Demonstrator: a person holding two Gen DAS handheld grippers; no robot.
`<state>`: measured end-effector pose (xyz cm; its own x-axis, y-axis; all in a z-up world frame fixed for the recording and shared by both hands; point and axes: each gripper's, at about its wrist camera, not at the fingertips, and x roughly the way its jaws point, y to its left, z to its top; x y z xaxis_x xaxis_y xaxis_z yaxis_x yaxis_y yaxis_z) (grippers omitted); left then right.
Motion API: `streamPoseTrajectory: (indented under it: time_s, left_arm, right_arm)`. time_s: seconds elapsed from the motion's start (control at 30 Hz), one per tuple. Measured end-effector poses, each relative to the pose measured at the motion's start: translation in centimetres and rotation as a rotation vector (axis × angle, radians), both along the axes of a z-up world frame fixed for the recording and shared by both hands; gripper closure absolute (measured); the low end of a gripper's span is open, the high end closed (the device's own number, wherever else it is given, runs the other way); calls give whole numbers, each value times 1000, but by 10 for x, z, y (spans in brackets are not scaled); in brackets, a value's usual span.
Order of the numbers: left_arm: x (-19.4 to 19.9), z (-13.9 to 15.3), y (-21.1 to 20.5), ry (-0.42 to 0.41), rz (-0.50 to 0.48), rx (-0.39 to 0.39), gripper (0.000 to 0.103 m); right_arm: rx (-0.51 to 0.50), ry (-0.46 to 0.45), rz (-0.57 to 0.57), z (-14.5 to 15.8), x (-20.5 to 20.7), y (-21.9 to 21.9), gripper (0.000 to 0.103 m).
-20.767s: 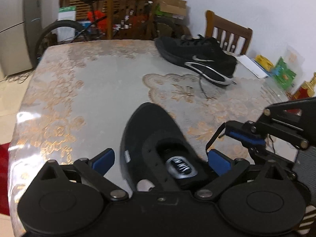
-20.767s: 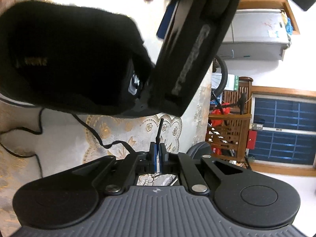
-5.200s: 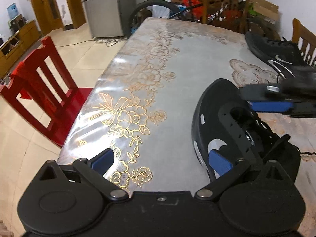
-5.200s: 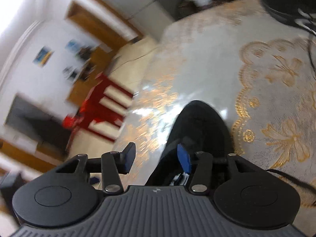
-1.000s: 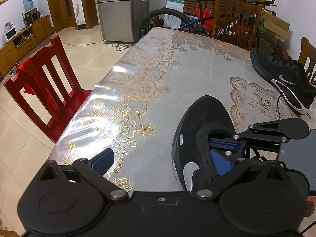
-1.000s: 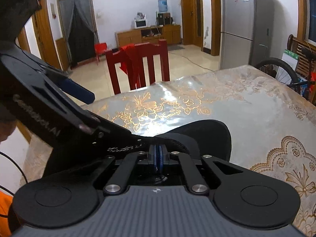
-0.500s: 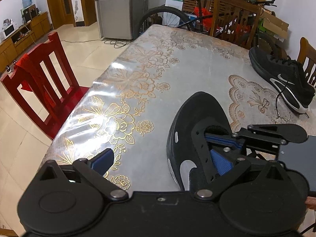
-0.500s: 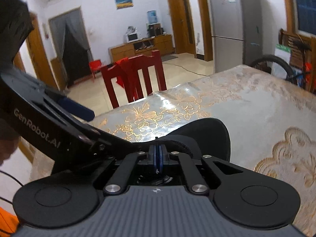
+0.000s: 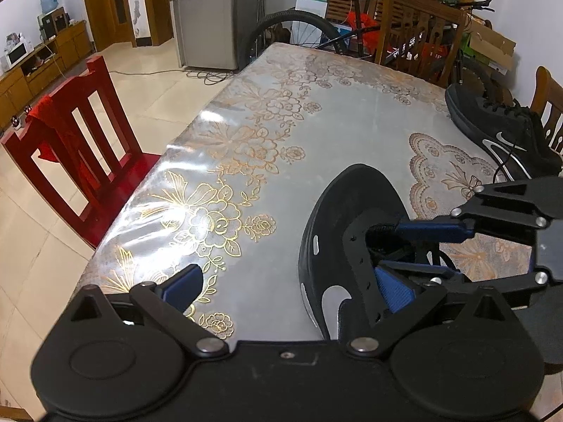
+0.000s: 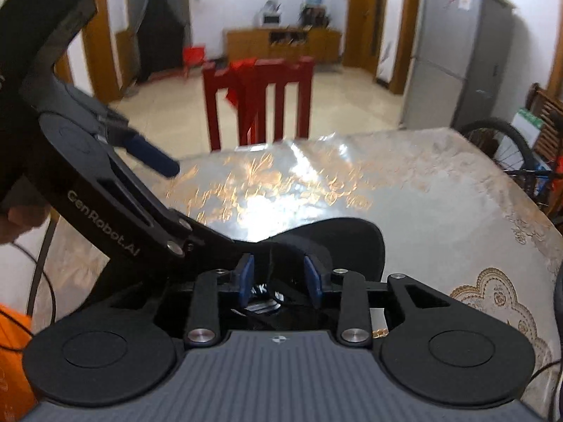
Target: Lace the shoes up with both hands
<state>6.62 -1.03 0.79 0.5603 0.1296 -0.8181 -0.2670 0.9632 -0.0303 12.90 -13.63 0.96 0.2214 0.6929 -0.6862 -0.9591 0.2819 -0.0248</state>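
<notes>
Left tongs (image 9: 288, 283) stand spread wide, one blue pad out over bare tabletop (image 9: 316, 123) and the other tucked against the inside of the near shoe's collar; nothing is pinched between them, so they seem to brace the shoe rather than grip it. That near shoe (image 9: 352, 211) lies on the patterned, glossy tabletop just ahead of both tools, toe pointing away, its mouth facing the cameras. The eyelet strip (image 9: 359, 256) on its left flank shows a row of empty holes. To the right, the right tongs (image 10: 279, 277) are opening, their blue pads either side of a dark upright band of the shoe, probably the tongue or a lace end; in the blur I cannot tell which, and the pads do not appear to press on it. A thin black lace (image 10: 42, 274) trails off the left edge of that view. Far right on the tabletop, well apart, rests the second shoe (image 9: 499, 133), already laced.

As a judgement on handling: the shoe is light and its knit upper soft, so it will slide on the slick covering and fold under a push; holding the firmer collar or heel with one tool looks wise. The lace is limp and thin, so it is best pinched close to its stiff tip, so that it can be steered into a hole without buckling.
</notes>
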Motion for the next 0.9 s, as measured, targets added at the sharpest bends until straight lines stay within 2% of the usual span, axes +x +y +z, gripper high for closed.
streamPoseTrajectory:
  time_s: [0.13, 0.2, 0.23, 0.4, 0.53, 0.57, 0.67, 0.77, 0.9]
  left_arm:
    - [-1, -1, 0, -2, -1, -4, 0]
    - [-1, -1, 1, -2, -1, -8, 0]
    - [-1, -1, 1, -2, -1, -10, 0]
    - [-2, -1, 2, -8, 2, -9, 1]
    - [-2, -2, 5, -4, 1, -33, 0]
    - [-2, -2, 6, -6, 1, -37, 0]
    - [-3, -1, 7, -9, -1, -50, 0]
    - [-10, 4, 8, -26, -3, -47, 1]
    - [-30, 21, 18, -88, -27, -139, 1]
  right_arm:
    - [-65, -14, 51, -2, 1, 9, 80]
    - [-80, -15, 67, -3, 0, 14, 91]
    - [-85, -15, 73, -4, -1, 15, 100]
    - [-17, -11, 42, -7, -4, 13, 100]
    - [69, 27, -9, -10, -5, 4, 96]
    - [81, 39, -16, -9, -4, 0, 87]
    - [79, -1, 22, 4, -7, -8, 71]
    - [58, -34, 86, 15, -5, -10, 71]
    - [117, 95, 95, 29, 16, -9, 71]
